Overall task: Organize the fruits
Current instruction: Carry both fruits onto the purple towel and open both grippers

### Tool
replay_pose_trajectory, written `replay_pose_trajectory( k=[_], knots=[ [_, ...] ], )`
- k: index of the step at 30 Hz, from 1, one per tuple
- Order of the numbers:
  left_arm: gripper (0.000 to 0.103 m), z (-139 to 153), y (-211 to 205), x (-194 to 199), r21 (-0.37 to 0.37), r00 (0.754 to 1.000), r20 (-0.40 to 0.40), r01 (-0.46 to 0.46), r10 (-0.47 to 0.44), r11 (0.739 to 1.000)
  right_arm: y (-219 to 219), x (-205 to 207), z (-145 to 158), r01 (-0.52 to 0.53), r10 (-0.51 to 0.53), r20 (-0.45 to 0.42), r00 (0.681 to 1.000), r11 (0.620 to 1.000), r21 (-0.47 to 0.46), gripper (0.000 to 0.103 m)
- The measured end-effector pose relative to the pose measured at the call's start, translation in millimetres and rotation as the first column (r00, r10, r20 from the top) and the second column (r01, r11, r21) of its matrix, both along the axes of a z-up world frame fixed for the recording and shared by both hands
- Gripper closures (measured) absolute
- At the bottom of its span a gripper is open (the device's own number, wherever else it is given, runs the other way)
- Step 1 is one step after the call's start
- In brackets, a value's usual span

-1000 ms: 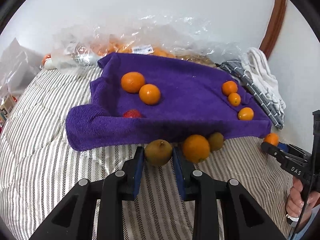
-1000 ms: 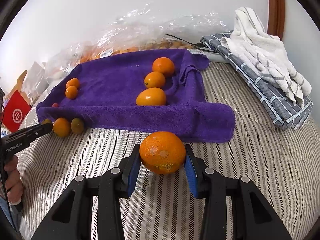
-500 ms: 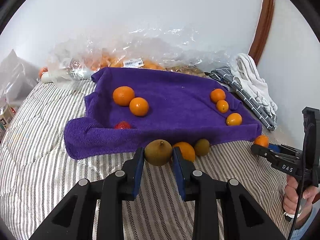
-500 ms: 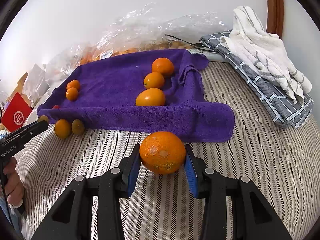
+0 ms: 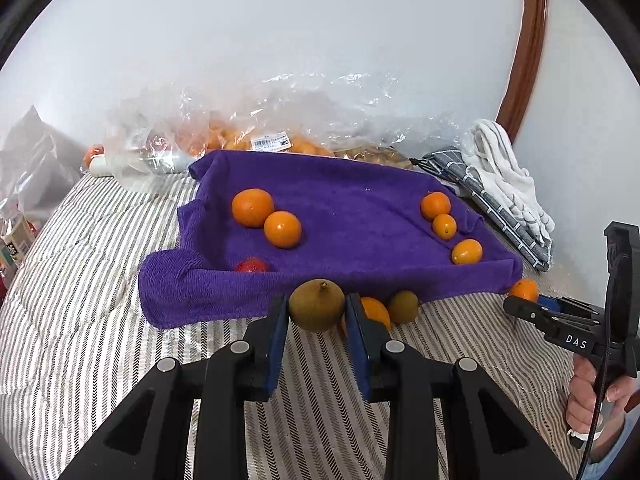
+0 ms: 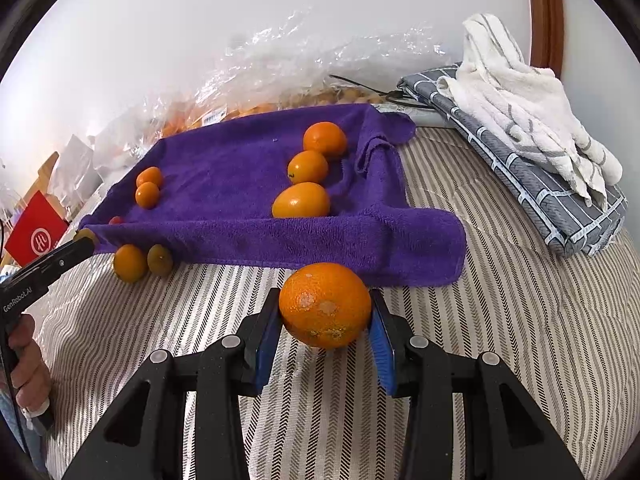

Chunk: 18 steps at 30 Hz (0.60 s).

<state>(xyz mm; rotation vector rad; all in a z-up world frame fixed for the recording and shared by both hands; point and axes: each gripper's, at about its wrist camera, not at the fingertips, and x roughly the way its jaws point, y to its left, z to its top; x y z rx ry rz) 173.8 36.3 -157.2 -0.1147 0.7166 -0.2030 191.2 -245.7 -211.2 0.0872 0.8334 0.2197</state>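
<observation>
My left gripper (image 5: 317,312) is shut on a brownish-green round fruit (image 5: 317,309), held just in front of the near edge of the purple towel (image 5: 360,216). My right gripper (image 6: 325,312) is shut on a large orange (image 6: 325,305), near the towel's (image 6: 240,168) front right corner. On the towel lie two oranges (image 5: 253,207) at the left, a red fruit (image 5: 251,266) at the near edge, and three small orange fruits (image 5: 444,226) at the right. An orange (image 5: 374,309) and a green-brown fruit (image 5: 403,306) rest on the bed beside the towel edge.
A striped bedcover (image 5: 80,280) is underfoot. A clear plastic bag of oranges (image 5: 256,136) lies behind the towel against the wall. Folded grey and white cloths (image 6: 520,148) sit at the right. A red box (image 6: 36,228) stands at the left. A hand (image 5: 592,396) holds the other gripper.
The left gripper has lifted and drawn back a little with its fruit, so the towel looks farther away. The right gripper has stayed put with its orange.
</observation>
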Motion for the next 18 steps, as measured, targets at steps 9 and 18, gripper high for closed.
replay_pose_trajectory(
  k=[9, 18],
  knots=[
    [0.076, 7, 11, -2, -0.059, 1.0, 0.02, -0.012, 0.013, 0.998, -1, -5, 4, -0.009, 0.009, 0.018, 1.0, 0.999, 0.032, 0.062],
    [0.076, 48, 29, 6, -0.14, 0.999, 0.048, -0.02, 0.027, 0.99, 20, -11, 51, -0.062, 0.063, 0.053, 0.997, 0.998, -0.015, 0.062]
  ],
)
